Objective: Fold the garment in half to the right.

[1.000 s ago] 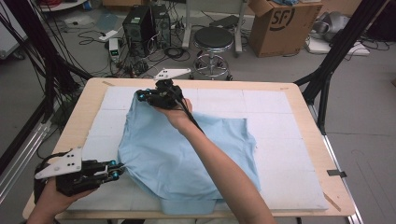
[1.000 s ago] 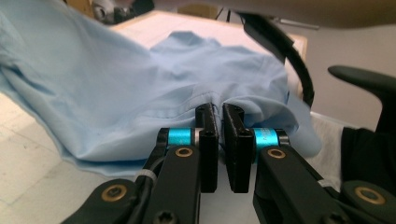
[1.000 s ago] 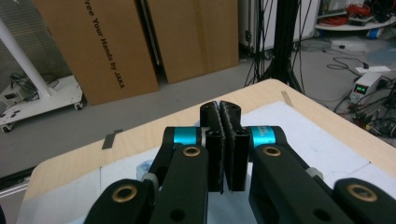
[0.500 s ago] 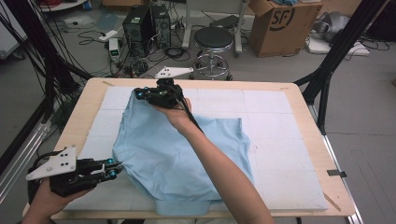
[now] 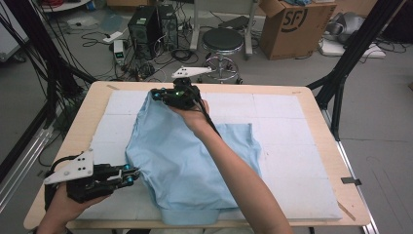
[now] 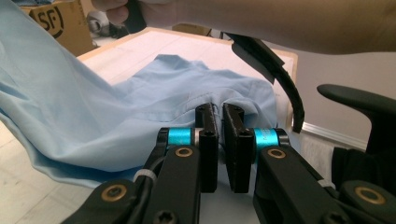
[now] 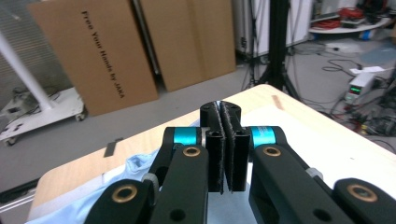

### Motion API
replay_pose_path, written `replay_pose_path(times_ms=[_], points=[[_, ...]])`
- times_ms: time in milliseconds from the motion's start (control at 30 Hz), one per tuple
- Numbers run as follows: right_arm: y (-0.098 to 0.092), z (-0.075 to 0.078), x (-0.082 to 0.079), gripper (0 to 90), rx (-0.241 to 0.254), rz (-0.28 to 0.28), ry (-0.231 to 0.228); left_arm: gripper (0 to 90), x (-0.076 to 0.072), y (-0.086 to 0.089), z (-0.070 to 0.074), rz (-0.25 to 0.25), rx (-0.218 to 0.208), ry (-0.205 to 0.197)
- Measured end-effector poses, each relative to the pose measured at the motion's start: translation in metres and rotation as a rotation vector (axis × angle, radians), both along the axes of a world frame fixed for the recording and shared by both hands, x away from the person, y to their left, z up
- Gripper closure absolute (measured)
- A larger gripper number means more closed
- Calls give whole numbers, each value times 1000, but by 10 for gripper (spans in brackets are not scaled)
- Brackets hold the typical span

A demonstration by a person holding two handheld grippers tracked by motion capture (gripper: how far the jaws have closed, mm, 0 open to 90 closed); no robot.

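On the white-padded wooden surface [image 5: 311, 146] lies a light blue shirt [image 5: 195, 161], pinched at its far edge by the closed right claw [image 5: 157, 94] and at its near-left edge by the closed left claw [image 5: 134, 173], while a brown box [image 5: 292, 24] marked "SF" sits on the floor behind.

Matt light-blue cloth shirt [image 5: 190, 161], wooden table [image 5: 316, 105]

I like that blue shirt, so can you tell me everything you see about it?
The shirt is light blue, thin and soft-looking cloth, a bit wrinkled. It lies partly folded on the white mat of the table, with a folded edge hanging over the near side. The right gripper pinches its far corner and holds it lifted. The left gripper is shut on its near left edge. The person's forearm stretches across above it.
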State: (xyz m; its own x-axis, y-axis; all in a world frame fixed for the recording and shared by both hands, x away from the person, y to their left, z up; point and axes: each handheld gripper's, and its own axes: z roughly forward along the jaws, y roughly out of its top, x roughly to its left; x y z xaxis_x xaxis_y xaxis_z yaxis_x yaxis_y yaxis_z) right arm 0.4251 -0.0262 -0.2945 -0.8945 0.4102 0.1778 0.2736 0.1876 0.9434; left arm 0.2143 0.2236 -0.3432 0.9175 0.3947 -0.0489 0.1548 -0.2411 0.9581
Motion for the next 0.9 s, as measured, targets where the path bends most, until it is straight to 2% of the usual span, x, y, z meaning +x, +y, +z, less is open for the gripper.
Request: replay_pose_path(times_ms=[300, 400, 567, 900], points=[[-26, 8, 1, 887, -16, -42, -21, 851, 11, -35, 0, -56, -6, 2], [-36, 11, 0, 887, -21, -53, -30, 851, 14, -45, 1, -65, -1, 11], [-51, 12, -3, 887, -22, -84, -39, 851, 18, -62, 1, -75, -17, 19], [-83, 18, -6, 887, -55, -142, -48, 851, 25, -92, 0, -90, -28, 27]])
